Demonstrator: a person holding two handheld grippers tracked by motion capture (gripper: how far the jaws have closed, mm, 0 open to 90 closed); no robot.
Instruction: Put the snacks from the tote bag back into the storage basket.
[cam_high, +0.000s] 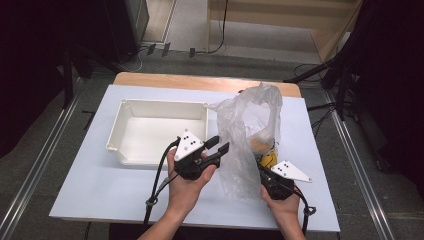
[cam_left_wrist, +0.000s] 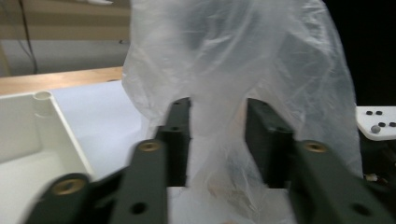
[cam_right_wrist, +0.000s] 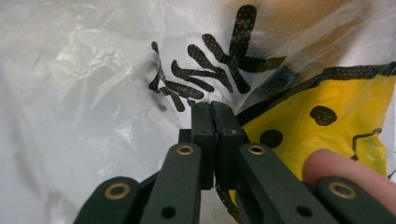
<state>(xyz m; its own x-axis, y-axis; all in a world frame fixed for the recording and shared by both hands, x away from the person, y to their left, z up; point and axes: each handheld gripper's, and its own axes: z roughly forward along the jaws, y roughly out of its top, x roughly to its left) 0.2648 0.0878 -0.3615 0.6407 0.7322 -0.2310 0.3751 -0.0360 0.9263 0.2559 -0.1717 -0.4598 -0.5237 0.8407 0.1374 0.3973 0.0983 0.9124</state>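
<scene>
The right gripper (cam_right_wrist: 212, 109) is clamping its jaws tight on a fold of the clear plastic bag (cam_high: 248, 135), while the left gripper (cam_left_wrist: 217, 140) is sitting with its 2 jaws partly apart, thin film bulging between them, and I can't tell if they're actually pinching yet. The bag is standing crumpled on the tabletop (cam_high: 100, 185) just right of the white tray (cam_high: 120, 130), with a yellow printed packet (cam_right_wrist: 327, 116) inside, so if the left jaws are only catching a loose wrinkle, I'm guessing the film slips or tears and the packet stays stuck.
</scene>
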